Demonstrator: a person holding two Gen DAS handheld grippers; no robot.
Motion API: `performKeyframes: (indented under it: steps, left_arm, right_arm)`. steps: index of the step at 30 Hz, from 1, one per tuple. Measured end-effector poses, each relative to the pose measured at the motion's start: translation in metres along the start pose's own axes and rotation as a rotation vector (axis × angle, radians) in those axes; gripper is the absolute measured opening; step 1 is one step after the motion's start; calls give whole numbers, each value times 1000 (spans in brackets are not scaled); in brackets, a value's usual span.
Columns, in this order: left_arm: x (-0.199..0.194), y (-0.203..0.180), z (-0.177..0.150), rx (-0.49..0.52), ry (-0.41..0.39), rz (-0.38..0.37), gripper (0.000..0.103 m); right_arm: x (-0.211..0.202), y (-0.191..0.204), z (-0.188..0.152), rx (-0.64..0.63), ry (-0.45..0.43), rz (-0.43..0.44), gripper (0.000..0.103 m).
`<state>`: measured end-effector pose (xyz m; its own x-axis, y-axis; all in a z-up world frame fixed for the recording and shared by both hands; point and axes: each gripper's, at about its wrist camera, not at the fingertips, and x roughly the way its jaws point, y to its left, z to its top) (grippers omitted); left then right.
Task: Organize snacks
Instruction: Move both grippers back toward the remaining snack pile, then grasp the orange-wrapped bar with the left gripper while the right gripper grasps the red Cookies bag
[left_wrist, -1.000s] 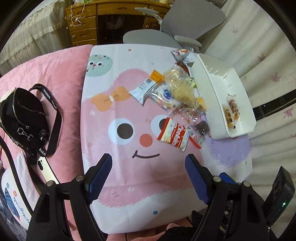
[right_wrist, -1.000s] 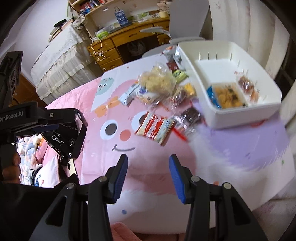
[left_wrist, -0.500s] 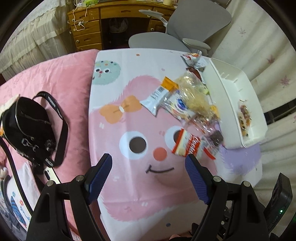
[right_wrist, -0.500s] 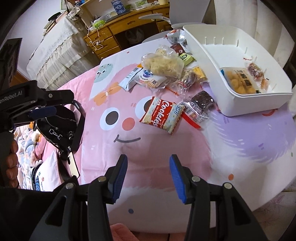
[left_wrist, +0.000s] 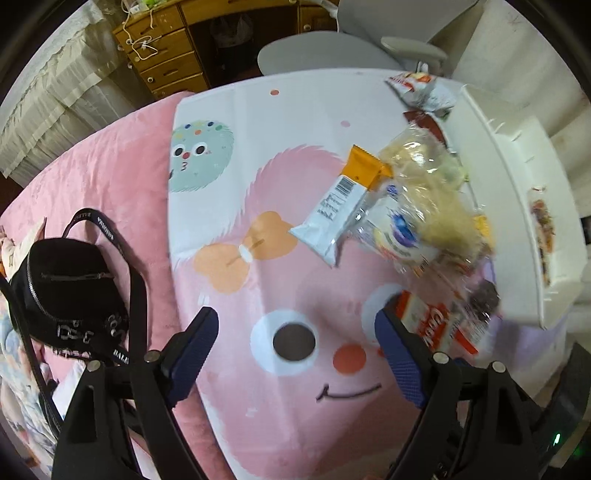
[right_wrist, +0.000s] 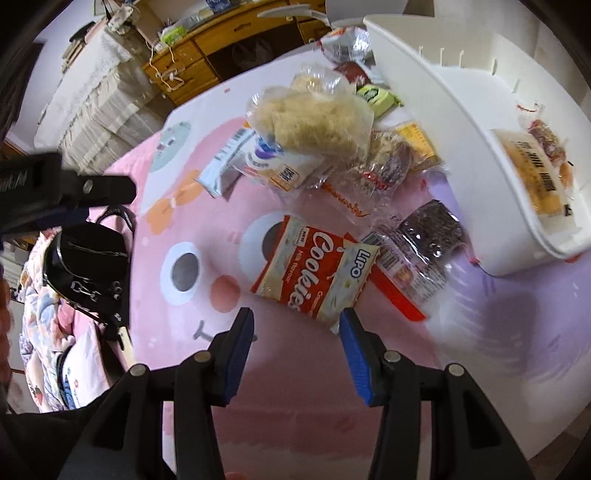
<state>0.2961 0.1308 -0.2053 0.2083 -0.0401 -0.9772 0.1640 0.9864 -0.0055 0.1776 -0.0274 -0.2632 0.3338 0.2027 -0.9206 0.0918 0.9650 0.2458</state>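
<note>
Next: right gripper (right_wrist: 295, 334), jaws wide and empty, nearest the cookies (right_wrist: 314, 267); pinch one flat edge, lift clear, carry to bin (right_wrist: 417, 77); left gripper (left_wrist: 295, 343) wide, idle.

Open tongs (right_wrist: 297, 332) empty, just before cookies packet (right_wrist: 316, 271)
</note>
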Motion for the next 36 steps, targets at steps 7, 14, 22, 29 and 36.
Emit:
performKeyframes:
  steps: [7, 14, 22, 29, 36]
  left_arm:
    - [39, -5, 30, 7, -40, -31, 86]
    - [65, -6, 46, 4, -104, -68, 86]
    - [78, -8, 56, -19, -144, -66, 86]
    - [94, -11, 63, -4, -125, -24, 85]
    - [102, -10, 67, -10, -117, -27, 83]
  right_arm:
    - [22, 0, 5, -34, 18, -21, 62]
    - [33, 1, 6, -95, -33, -56, 67]
    - [38, 4, 8, -178, -99, -69, 68]
    - [45, 8, 11, -248, -164, -82, 79]
    - [52, 16, 12, -331, -211, -122, 84]
